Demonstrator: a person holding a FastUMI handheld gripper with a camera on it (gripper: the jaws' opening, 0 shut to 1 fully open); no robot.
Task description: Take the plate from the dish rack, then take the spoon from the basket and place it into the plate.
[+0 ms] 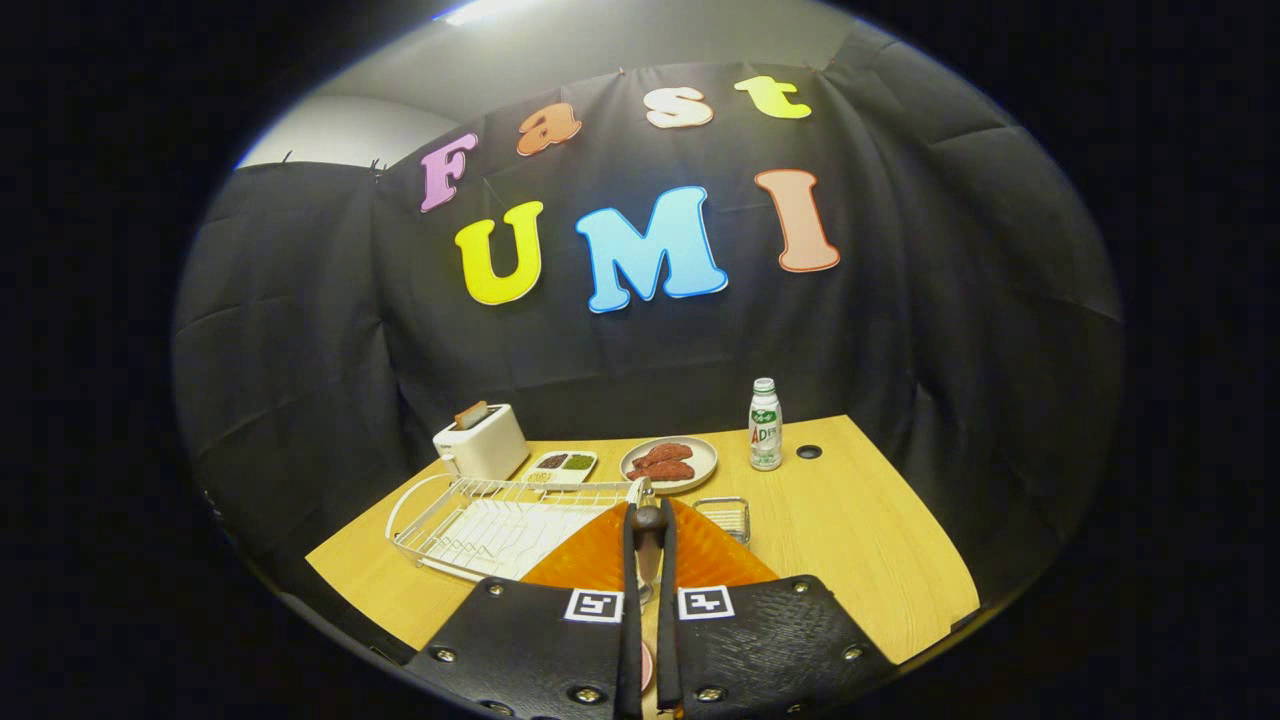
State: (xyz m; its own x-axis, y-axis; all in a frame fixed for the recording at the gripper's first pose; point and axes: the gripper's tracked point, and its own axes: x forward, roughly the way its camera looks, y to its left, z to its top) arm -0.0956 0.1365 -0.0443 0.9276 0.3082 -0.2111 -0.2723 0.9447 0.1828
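Spoon pinched in the gripper [648, 545], hanging over the orange plate [590, 562].

Fingers drawn nearly together on the spoon [648, 535], its dark handle end showing between the tips, long axis running down toward the plate; bowl end hard to make out. Plate directly beneath and just ahead of the fingers, near the tabletop's [860, 540] front edge, beside the empty dish rack [480, 520]. Small wire basket [722, 517] just beyond the plate. Likely next: straight down, then release.
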